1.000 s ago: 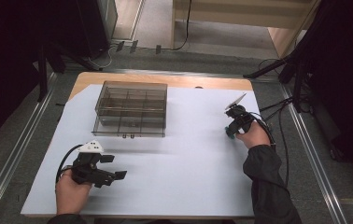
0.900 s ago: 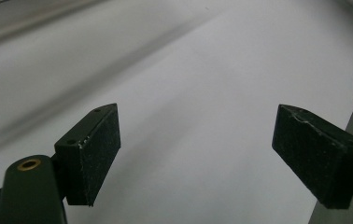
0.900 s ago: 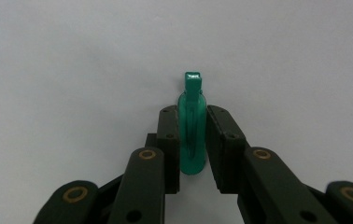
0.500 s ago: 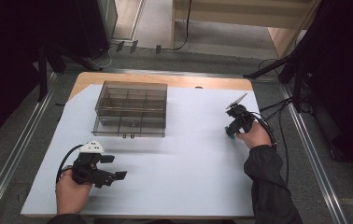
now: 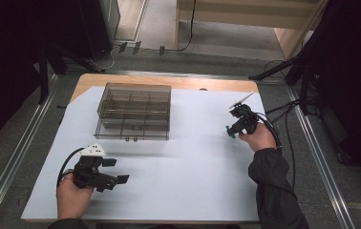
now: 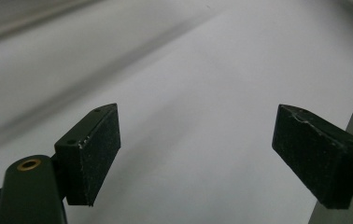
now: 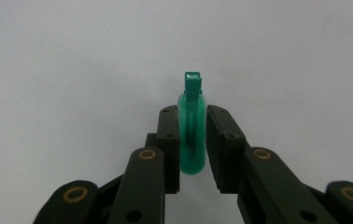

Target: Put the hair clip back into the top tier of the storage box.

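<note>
Green plastic piece [image 7: 192, 135], oval-bodied with a small square tab on its far end, sits clamped edge-on in the right gripper [image 7: 193, 140], and the right gripper view gives that shape plainly; from the high view it is a mere teal speck [image 5: 228, 132] at the jaw tips, over the right part of the sheet.

Starting at the left: the left gripper [image 5: 116, 171] hangs near the front left of the table in the person's left hand [image 5: 73, 195], its 2 jaws spread wide with bare sheet between them. The left gripper view confirms it, both black pads [image 6: 93, 154] far apart, gripping and touching nothing.

Moving along, a clear compartment box [image 5: 134, 111] with smoky walls stands toward the back, well apart from both grippers.

On the right, the right gripper [image 5: 231, 130] has its jaws nearly closed, pinching the piece on both flat sides.

Pale grey sheet [image 5: 193, 162] covers a wooden tabletop [image 5: 188, 83]; around it runs grey floor [image 5: 16, 143] with metal rails and cables.
</note>
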A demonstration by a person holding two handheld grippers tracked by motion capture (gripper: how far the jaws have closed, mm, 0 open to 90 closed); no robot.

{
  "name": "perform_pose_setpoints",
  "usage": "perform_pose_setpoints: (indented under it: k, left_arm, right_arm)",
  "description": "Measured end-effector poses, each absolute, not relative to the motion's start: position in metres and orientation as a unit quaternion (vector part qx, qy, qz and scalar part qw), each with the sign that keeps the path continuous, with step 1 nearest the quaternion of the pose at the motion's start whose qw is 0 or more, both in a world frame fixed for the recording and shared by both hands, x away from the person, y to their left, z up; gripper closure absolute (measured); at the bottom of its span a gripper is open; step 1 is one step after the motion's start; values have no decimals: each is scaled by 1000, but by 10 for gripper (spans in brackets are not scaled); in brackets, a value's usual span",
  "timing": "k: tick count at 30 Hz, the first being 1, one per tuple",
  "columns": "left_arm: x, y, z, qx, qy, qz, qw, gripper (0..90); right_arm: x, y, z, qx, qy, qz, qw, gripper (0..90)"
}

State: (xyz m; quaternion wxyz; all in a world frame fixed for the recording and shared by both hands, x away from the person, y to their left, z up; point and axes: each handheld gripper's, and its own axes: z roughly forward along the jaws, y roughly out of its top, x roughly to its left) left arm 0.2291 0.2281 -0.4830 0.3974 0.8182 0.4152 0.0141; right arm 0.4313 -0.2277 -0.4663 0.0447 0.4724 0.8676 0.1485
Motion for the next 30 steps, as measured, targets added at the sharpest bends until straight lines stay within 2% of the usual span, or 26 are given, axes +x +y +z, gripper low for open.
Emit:
perform_pose_setpoints:
  k: [17, 30]
  left_arm:
    - [229, 229, -483, 818, 416, 14, 398, 164]
    - [229, 228, -483, 818, 416, 12, 398, 164]
  right_arm:
    - [416, -206, -453, 425, 879, 211, 49, 778]
    - [410, -193, -449, 404, 877, 259, 35, 778]
